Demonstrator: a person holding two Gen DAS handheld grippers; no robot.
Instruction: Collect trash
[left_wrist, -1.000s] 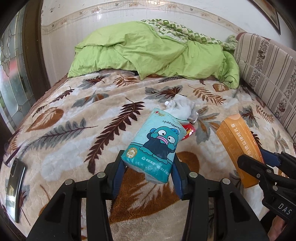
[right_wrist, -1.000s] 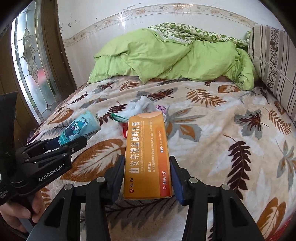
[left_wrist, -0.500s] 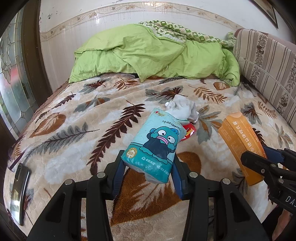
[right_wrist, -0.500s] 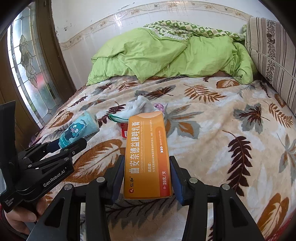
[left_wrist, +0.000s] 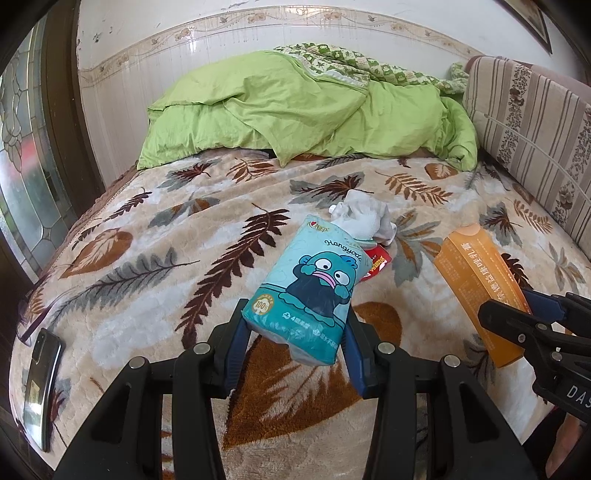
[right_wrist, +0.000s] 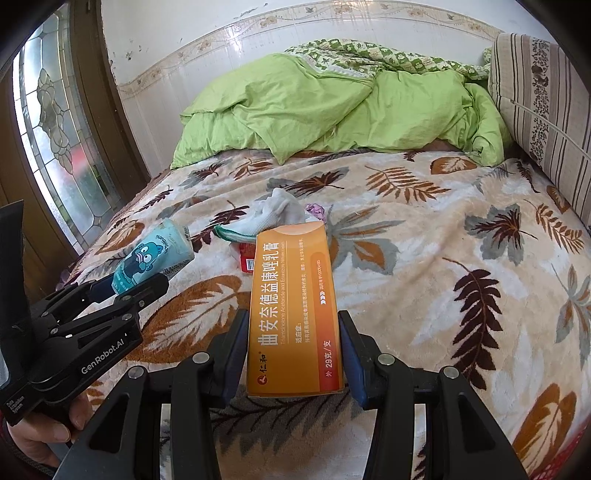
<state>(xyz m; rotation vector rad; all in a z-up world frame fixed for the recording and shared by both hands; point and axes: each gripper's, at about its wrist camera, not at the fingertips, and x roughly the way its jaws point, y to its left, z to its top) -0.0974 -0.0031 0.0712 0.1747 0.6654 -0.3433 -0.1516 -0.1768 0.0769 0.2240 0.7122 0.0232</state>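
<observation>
Phone (left_wrist: 40, 380) at blanket (left_wrist: 155, 280) near-left edge. Left gripper (left_wrist: 295, 343) clamped on tissue pack (left_wrist: 310, 291); right gripper (right_wrist: 293, 354) clamped on orange box (right_wrist: 293, 314), both above blanket. Beyond: sock (left_wrist: 364, 219), red wrapper (left_wrist: 376, 264). Farthest: green quilt (left_wrist: 295, 110).

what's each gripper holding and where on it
Left gripper clamps the teal tissue pack at its near end; right gripper clamps the orange box by its near end's sides.

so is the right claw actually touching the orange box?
Touching. The right wrist view shows the right claw with both blue pads pressed against the sides of the orange box, holding it off the blanket.
</observation>
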